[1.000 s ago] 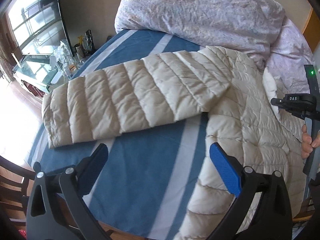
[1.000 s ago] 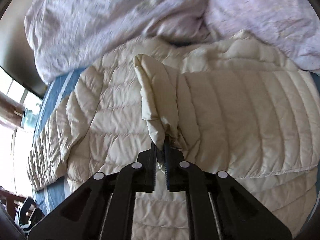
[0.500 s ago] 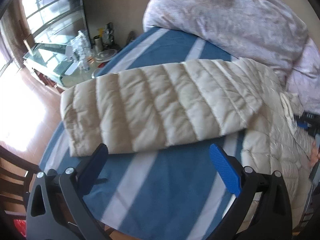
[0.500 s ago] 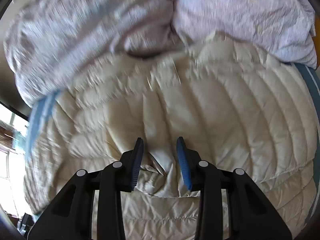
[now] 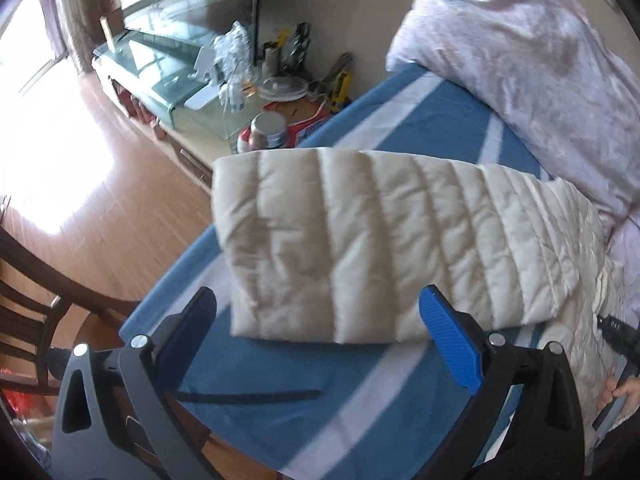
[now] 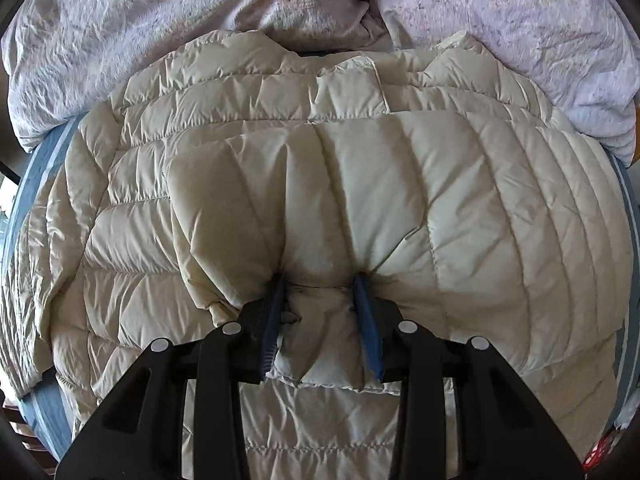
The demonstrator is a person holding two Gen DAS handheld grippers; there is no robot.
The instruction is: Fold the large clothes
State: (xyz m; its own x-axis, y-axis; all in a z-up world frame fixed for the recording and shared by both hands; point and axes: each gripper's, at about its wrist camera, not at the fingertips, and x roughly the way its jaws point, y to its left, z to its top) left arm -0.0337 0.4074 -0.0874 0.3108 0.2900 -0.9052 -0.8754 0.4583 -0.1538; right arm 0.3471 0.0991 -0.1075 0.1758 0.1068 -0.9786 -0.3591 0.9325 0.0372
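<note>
L gripper (image 5: pixel 326 330) spread above sleeve (image 5: pixel 384 248); R gripper (image 6: pixel 320 300) fingers apart, pressed into jacket (image 6: pixel 460 208).

Home bedroom: bed w/ blue-and-white striped sheet (image 5: pixel 420 112) and a rumpled pale floral duvet (image 6: pixel 160 28) bunched along its far edge. Beside the bed's left edge, a low glass-topped cabinet (image 5: pixel 160 80) cluttered w/ jars, bottles and household bits, against a plain wall. Wood plank floor (image 5: pixel 100 200), sunlit window and a dark wooden chair (image 5: pixel 24 300) nearby.
</note>
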